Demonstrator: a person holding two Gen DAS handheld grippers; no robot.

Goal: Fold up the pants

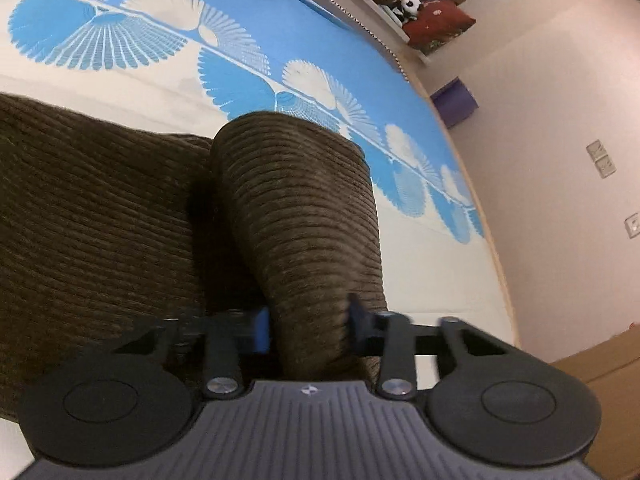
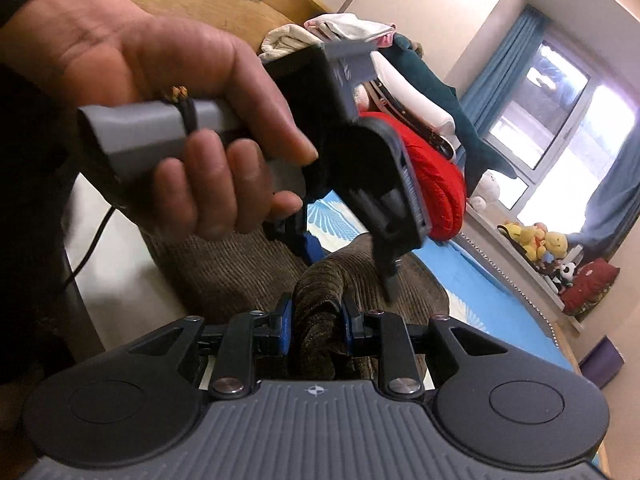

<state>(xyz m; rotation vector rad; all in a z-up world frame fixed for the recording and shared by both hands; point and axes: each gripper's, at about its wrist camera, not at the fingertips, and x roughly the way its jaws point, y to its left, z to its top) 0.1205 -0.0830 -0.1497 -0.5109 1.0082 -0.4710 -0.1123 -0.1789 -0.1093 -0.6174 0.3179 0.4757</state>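
Gripping the same garment at two points, both claws were found closed on cloth. The left claw had a raised ridge of the dark olive-brown ribbed corduroy pants pinched between its blue-padded fingers, at the lower centre of the left wrist view. From there the fold ran away from it, up the frame, towards the blue-and-white fan-patterned bed sheet. The right claw likewise clamped a bunched fold at the lower centre of its view.

In the right wrist view the left claw appeared just above and beyond the right one, carried by the person's left hand; the two grips lay close together on one edge, so the coming fold appeared to turn on carrying that edge across as one.

The pants lay on the bed, spread to the left of the left wrist view. The cloth looked thick and soft, its ribs running crosswise. Which part was held could not be determined.
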